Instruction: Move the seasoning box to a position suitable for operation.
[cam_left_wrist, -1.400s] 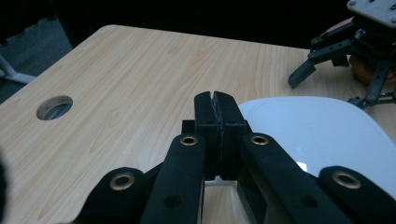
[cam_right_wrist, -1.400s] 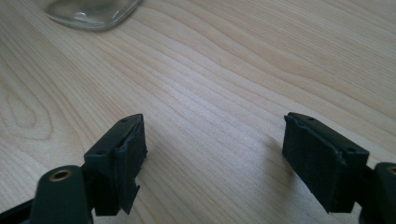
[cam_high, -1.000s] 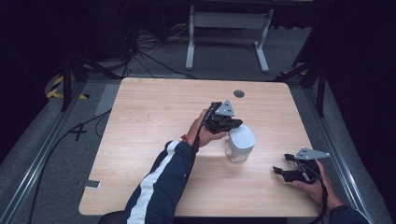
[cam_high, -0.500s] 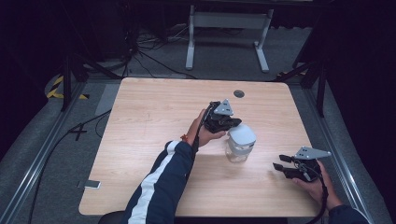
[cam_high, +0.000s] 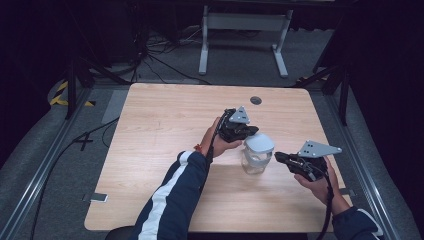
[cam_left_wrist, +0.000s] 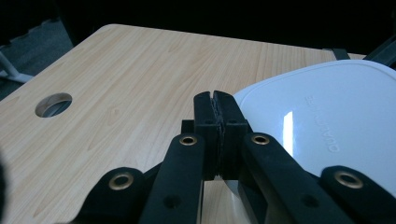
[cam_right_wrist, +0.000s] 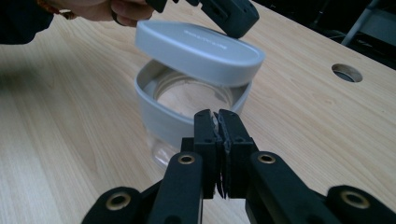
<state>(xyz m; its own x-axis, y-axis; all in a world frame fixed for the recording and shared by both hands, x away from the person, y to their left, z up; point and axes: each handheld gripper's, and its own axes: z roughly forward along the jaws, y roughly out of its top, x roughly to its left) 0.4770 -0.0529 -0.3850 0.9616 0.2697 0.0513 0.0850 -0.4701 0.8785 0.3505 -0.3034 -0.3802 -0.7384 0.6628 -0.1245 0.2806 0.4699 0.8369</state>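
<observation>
A clear jar (cam_high: 255, 162) (cam_right_wrist: 177, 107) with a grey rim stands at mid-table. Its white lid (cam_high: 259, 142) (cam_right_wrist: 196, 49) (cam_left_wrist: 327, 116) sits tilted above the rim, the near side raised off it. My left gripper (cam_high: 251, 131) (cam_left_wrist: 215, 95) (cam_right_wrist: 229, 14) lies on the lid's far edge, pads pressed together with nothing showing between them. Whether they pinch the lid's lip I cannot tell. My right gripper (cam_high: 278, 156) (cam_right_wrist: 218, 114) hovers just right of the jar, pointing at it. Its jaws have just been closing and now meet with nothing between them.
The wooden table (cam_high: 165, 125) has a round cable hole (cam_high: 256, 100) (cam_left_wrist: 53, 103) (cam_right_wrist: 346, 72) near its far edge. A small flat object (cam_high: 97, 197) lies off the table's front left corner. A white stand (cam_high: 245, 25) and cables are on the floor beyond.
The right gripper's jaws went from wide open to shut, and that hand rose and moved in toward the jar. The left gripper, lid and jar stayed put.
</observation>
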